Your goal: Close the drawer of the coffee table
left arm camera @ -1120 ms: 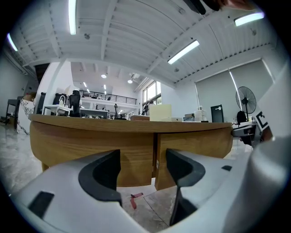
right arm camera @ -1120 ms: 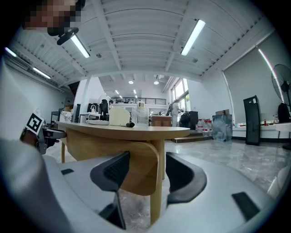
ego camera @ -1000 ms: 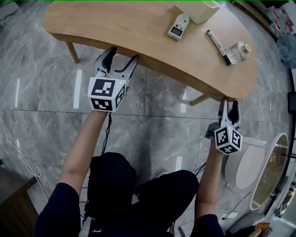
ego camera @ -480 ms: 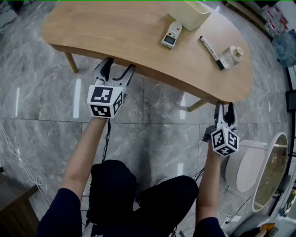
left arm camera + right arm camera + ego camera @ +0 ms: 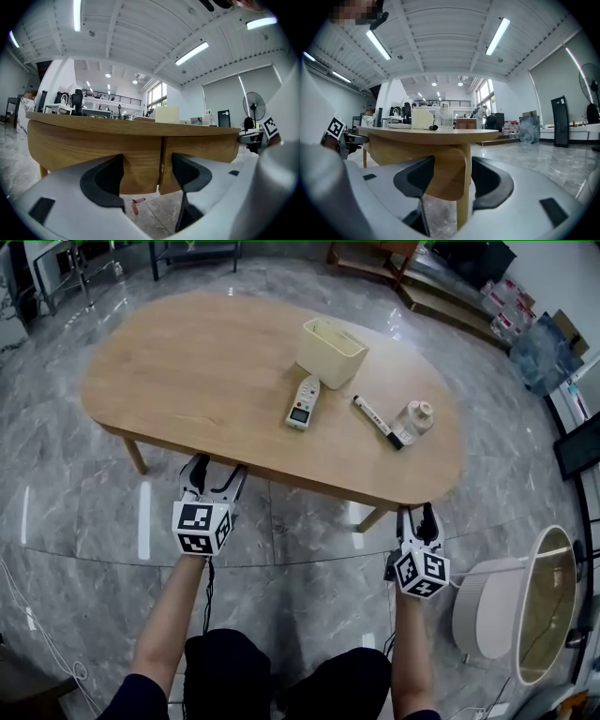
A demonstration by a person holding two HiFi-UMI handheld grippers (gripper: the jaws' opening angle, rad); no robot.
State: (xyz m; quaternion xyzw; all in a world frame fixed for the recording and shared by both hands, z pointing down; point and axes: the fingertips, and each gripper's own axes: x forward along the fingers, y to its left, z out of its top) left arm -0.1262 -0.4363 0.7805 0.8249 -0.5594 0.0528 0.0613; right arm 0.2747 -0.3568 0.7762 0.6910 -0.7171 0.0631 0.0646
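The left gripper (image 5: pixel 217 471) and right gripper (image 5: pixel 415 515), jaws wide and empty, face the smooth oval wooden bench's (image 5: pixel 187 371) front edge.

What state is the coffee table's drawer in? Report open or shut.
Shut, apparently: the table's front panels meet flush at a seam, and nothing juts from its edge.

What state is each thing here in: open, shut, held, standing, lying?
left gripper: open, empty.
right gripper: open, empty.
drawer: looks shut, flush with the table front.
cream bin: upright, open top.
marker: lying flat.
meter: lying face up.
small jar: upright.
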